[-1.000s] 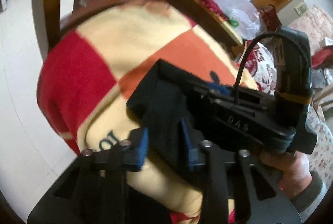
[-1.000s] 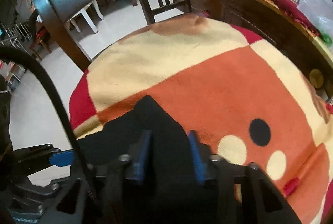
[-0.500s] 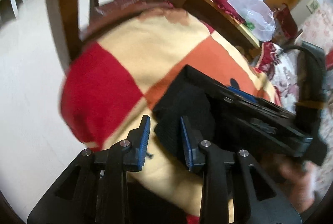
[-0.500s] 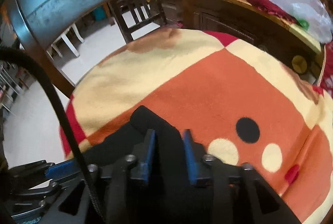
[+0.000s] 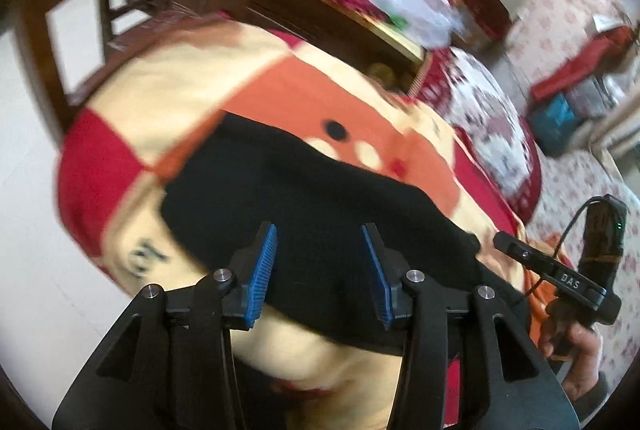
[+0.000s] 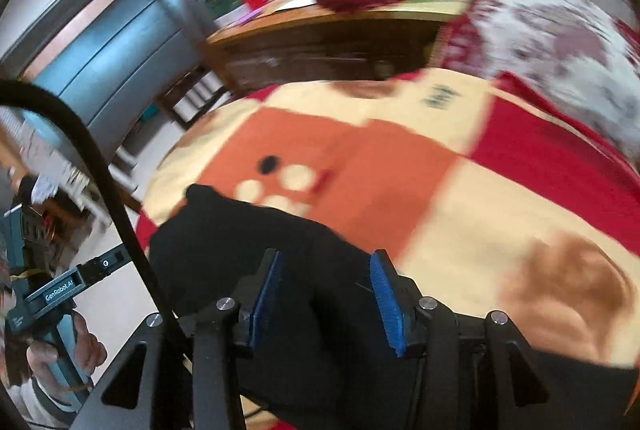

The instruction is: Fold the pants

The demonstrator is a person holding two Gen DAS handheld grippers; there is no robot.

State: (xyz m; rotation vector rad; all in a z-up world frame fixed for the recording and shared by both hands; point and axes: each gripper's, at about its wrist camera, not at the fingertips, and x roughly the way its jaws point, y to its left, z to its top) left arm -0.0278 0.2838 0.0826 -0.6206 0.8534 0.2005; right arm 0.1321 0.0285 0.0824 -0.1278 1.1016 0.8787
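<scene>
Both grippers' fingers (image 5: pixel 265 262) spread above blurred pants (image 5: pixel 312 198).

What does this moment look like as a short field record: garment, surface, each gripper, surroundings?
garment: black pants, lying in a folded heap on the blanket
surface: patchwork blanket in red, cream and orange
left gripper: open, jaws wide apart over the pants, gripping nothing
right gripper: open, jaws wide apart over the pants, gripping nothing
surroundings: wooden chair behind the blanket; plastic bag on a wooden counter
image quality: both views motion-blurred
</scene>
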